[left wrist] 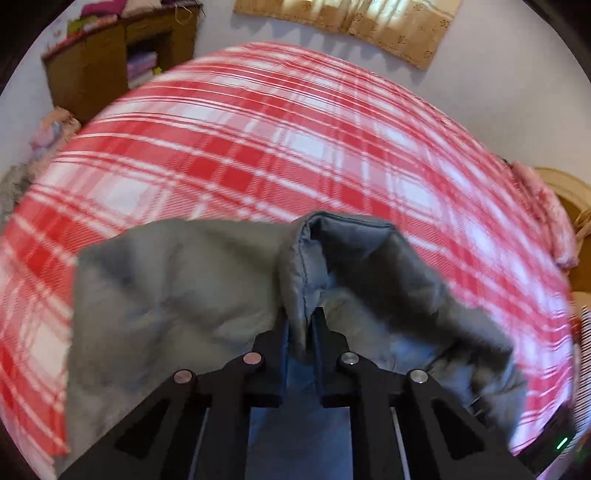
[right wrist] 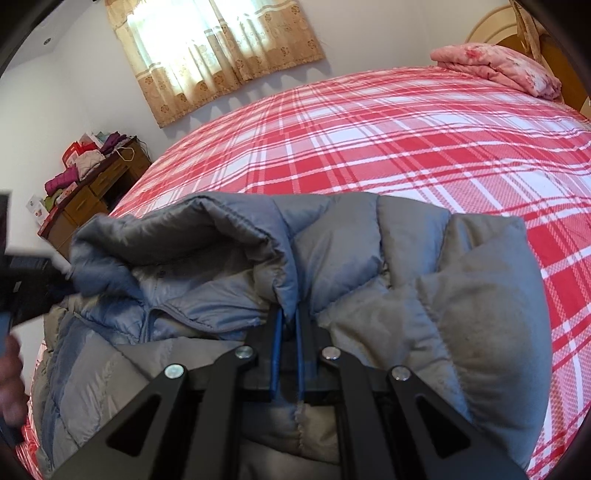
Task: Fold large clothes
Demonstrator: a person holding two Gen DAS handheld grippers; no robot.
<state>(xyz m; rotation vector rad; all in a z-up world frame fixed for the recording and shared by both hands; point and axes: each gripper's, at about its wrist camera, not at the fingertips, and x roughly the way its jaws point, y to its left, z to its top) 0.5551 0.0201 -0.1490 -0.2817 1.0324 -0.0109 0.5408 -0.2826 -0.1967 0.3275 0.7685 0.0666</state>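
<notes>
A grey-blue quilted puffer jacket (right wrist: 369, 251) hangs over the near part of a bed with a red and white plaid sheet (right wrist: 406, 140). My right gripper (right wrist: 289, 314) is shut on a seamed edge of the jacket near its collar. My left gripper (left wrist: 301, 317) is shut on another stitched edge of the jacket (left wrist: 166, 288), which is lifted above the plaid sheet (left wrist: 258, 140). The left gripper also shows at the left edge of the right wrist view (right wrist: 29, 280), holding the jacket's edge. The left wrist view is motion-blurred.
A folded pink floral blanket (right wrist: 495, 66) lies at the head of the bed by a wooden headboard (right wrist: 491, 27). A wooden desk piled with clothes (right wrist: 92, 173) stands by the wall left of the bed. A curtained window (right wrist: 214, 48) is behind.
</notes>
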